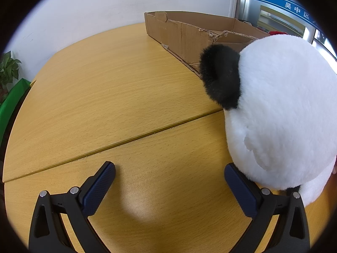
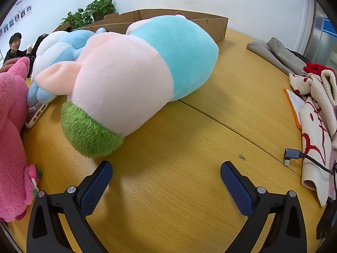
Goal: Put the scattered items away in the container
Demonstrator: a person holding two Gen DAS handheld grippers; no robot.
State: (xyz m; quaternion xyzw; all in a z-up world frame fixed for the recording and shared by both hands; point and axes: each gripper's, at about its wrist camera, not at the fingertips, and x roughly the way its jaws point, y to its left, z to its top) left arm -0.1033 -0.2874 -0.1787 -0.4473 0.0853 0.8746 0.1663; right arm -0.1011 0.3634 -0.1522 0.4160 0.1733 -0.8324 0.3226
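A white plush panda [image 1: 282,109] with a black ear sits on the wooden table at the right of the left wrist view. My left gripper [image 1: 169,169] is open, and its right finger [image 1: 240,189] touches the panda's base. Behind the panda lies a shallow cardboard box [image 1: 181,31]. In the right wrist view a large pink, turquoise and green plush [image 2: 134,78] lies on the table ahead of my open right gripper [image 2: 166,168], with nothing between its fingers. A pink plush [image 2: 12,130] stands at the left, a blue and white plush [image 2: 63,48] behind. The cardboard box [image 2: 217,27] is at the back.
A phone [image 2: 35,113] lies under the blue plush. Folded cloths [image 2: 316,113], a paper with an orange edge [image 2: 294,105] and a USB cable [image 2: 294,155] crowd the right edge. A grey bag [image 2: 271,52] lies further back. Potted plants [image 2: 90,12] stand behind the box. A person [image 2: 15,46] sits far left.
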